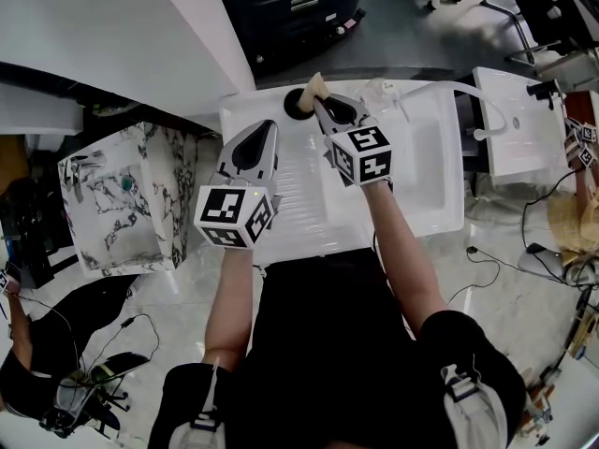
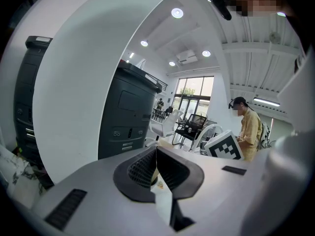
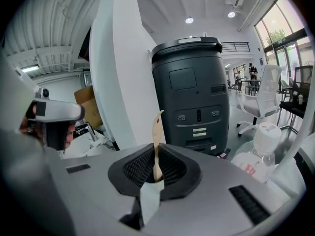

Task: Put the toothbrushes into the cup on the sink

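Fingers of the right gripper pinch a tan toothbrush sticking up past them, dark cup just beyond; left gripper fingers closed, empty.

Bright, even indoor light. Round recessed ceiling lights above left tongs; daylight through tall glass windows beyond them. Both gripper views fisheye-bent, dark vignette at corners. Tong housings nearest lens soft. Head view sharp; white sink beside right tongs slightly washed out, shadows faint.
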